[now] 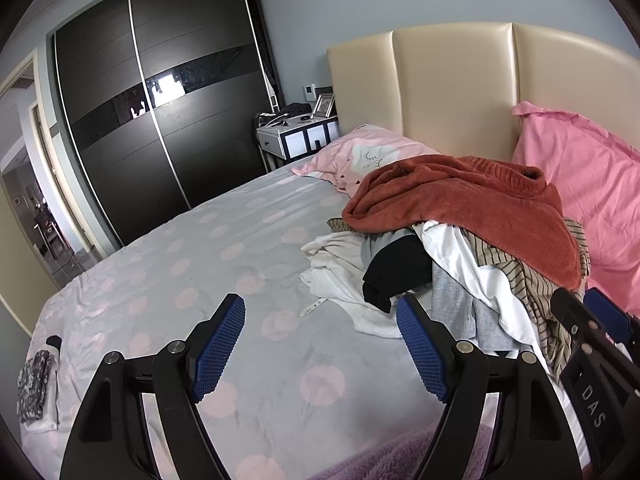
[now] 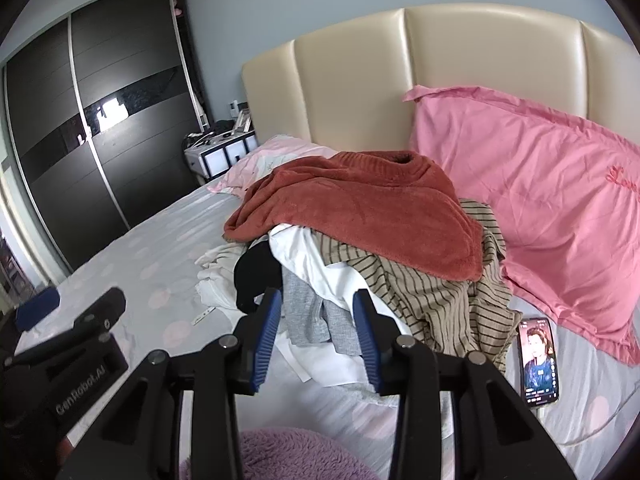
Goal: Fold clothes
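The bed (image 1: pixel 224 240), covered in a grey sheet with pale pink dots, fills both views; a cream padded headboard (image 1: pixel 452 84) stands at its head, and a dark sliding-door wardrobe (image 1: pixel 160 112) lines the wall beyond. A white bedside table (image 1: pixel 296 136) sits between wardrobe and headboard. A large pink pillow (image 2: pixel 528 200) leans on the headboard, with a paler printed pillow (image 1: pixel 368 156) lying flat near it.

Only the right wrist view shows a smartphone (image 2: pixel 537 360) with a lit screen, lying on the sheet just beside the clothes pile. Only the left wrist view shows a small folded dark patterned item (image 1: pixel 34 388) at the far edge of the bed.

The clothes pile (image 1: pixel 460 248) lies near the headboard: a rust-red fleecy sweater (image 2: pixel 360 216) on top, a striped beige garment (image 2: pixel 432 300), white, black and grey pieces beneath.

The left gripper (image 1: pixel 320 344) hovers over bare sheet, jaws spread wide, the pile just beside its right finger. The right gripper (image 2: pixel 316 332) has its jaws parted, nothing pinched, with the grey garment (image 2: pixel 316 316) seen between them at the pile's near edge.
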A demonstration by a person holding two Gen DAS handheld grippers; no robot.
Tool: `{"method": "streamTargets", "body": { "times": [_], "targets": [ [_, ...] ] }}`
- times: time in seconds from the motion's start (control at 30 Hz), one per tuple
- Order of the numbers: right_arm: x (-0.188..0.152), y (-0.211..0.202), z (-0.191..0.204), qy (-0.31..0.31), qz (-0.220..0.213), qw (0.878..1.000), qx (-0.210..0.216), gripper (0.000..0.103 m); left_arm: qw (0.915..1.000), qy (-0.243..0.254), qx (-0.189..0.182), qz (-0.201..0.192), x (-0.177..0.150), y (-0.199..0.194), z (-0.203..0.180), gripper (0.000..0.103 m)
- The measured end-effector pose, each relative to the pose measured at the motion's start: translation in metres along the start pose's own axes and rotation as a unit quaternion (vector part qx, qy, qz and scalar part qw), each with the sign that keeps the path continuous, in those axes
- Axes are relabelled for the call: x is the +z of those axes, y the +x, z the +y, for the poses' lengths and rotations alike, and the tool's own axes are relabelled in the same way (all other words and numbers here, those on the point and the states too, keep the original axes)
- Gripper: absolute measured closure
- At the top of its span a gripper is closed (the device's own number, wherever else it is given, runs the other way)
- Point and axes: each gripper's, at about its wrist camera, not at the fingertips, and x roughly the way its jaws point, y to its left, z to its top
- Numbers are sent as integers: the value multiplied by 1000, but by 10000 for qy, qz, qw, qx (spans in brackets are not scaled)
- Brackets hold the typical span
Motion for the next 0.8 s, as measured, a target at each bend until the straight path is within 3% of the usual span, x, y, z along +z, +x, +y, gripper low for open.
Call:
{"method": "streamTargets", "body": {
  "times": [0.37,0.8],
  "targets": [
    [-2,7,0,85,159,9998,76,67,9999,-9,-47,117,-2,5,-2,24],
    [0,2,1,104,57,9995,296,67,9998,-11,-126,158,-2,8,-5,24]
  ]
}}
